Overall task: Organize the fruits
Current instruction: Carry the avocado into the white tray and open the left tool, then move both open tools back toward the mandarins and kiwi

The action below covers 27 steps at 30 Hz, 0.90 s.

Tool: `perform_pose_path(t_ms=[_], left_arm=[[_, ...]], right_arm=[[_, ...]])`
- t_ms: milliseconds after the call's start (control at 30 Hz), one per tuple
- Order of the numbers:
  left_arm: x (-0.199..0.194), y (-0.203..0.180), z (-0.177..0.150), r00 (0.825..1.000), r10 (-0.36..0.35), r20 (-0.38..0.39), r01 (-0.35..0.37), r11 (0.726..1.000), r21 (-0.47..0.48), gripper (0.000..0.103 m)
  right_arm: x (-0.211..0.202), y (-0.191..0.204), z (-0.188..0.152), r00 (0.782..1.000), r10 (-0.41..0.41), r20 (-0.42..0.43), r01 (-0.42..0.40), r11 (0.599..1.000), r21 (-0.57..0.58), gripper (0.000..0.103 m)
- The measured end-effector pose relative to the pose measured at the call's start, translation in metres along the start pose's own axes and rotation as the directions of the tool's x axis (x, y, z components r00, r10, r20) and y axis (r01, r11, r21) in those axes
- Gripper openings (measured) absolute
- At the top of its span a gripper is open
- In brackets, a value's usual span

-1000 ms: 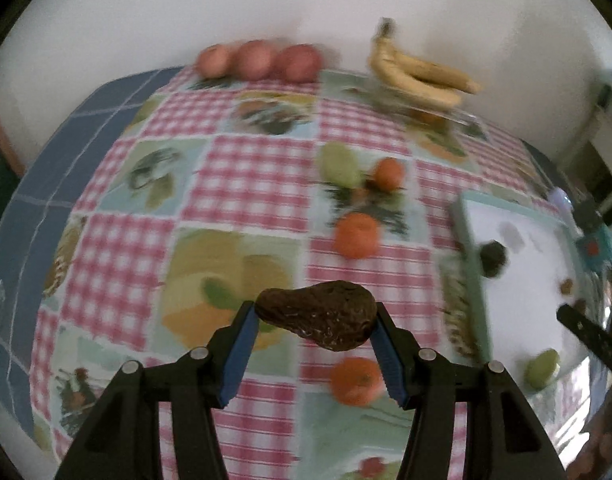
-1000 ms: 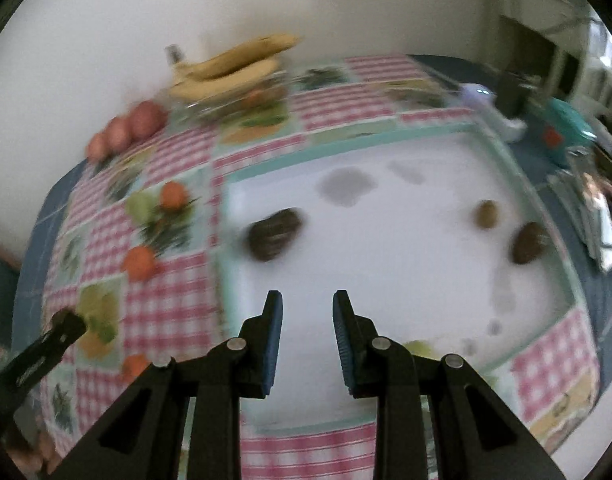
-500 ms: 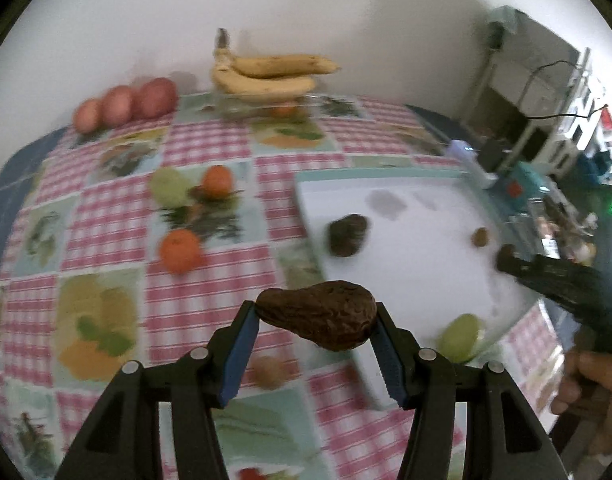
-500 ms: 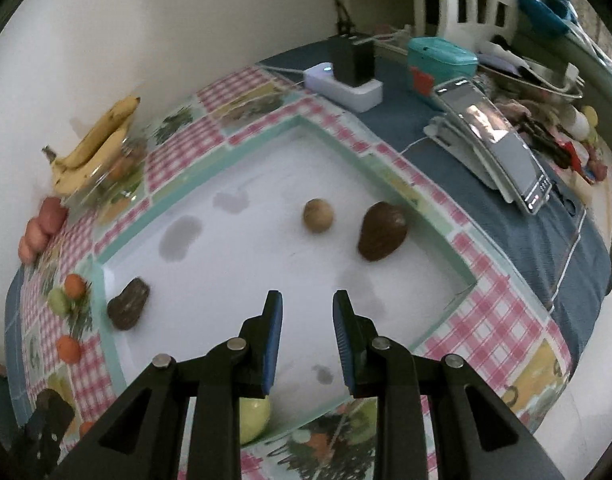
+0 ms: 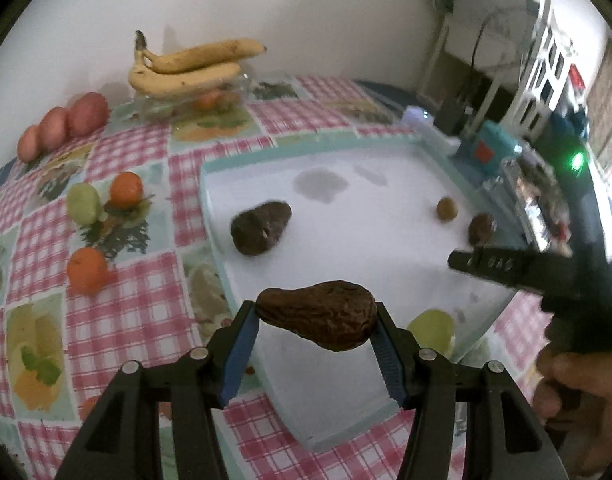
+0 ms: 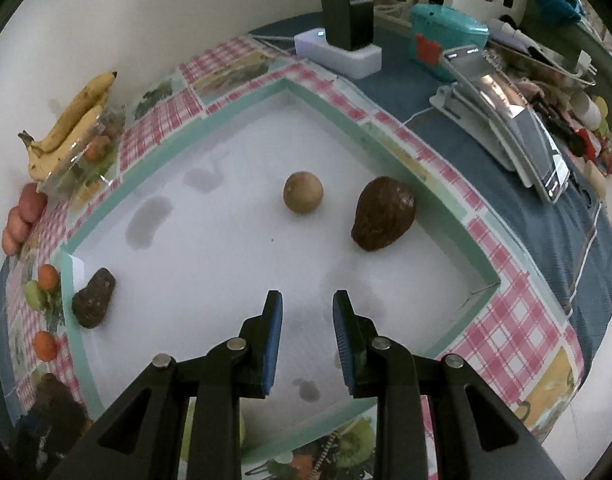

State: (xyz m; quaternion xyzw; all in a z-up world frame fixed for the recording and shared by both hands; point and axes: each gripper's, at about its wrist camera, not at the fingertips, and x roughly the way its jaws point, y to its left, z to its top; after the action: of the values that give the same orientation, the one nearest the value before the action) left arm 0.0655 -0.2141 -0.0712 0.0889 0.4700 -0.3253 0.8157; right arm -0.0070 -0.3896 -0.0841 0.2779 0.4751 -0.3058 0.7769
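Observation:
My left gripper is shut on a dark brown avocado and holds it above the near left edge of the white tray. In the tray lie another dark avocado, a small brown round fruit, a third avocado and a green fruit. My right gripper is open and empty, low over the tray's near side; the round fruit and an avocado lie ahead of it, another avocado at left.
On the checked tablecloth lie oranges, a green fruit, red apples and bananas on a clear box. A charger, teal box and phone sit beyond the tray.
My left gripper has swung right with the avocado, from over the tablecloth to over the tray's edge. My right gripper has turned right and moved in over the tray.

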Motion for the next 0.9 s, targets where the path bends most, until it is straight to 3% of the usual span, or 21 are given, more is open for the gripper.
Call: perform_pose_path(t_ms=[633,900], left_arm=[[0.033,-0.02,-0.012,0.994,0.056,-0.09,-0.046,0.993,0.107,0.059],[0.025,-0.027,-0.008,0.994,0.062,-0.087,-0.05,0.989,0.14,0.069]], right_arm=[[0.008,0.004,0.0,0.999,-0.039,-0.003,0.039,0.999,-0.029,0.028],[0.009,0.003,0.001,0.999,-0.033,0.004,0.033,0.999,-0.033,0.029]])
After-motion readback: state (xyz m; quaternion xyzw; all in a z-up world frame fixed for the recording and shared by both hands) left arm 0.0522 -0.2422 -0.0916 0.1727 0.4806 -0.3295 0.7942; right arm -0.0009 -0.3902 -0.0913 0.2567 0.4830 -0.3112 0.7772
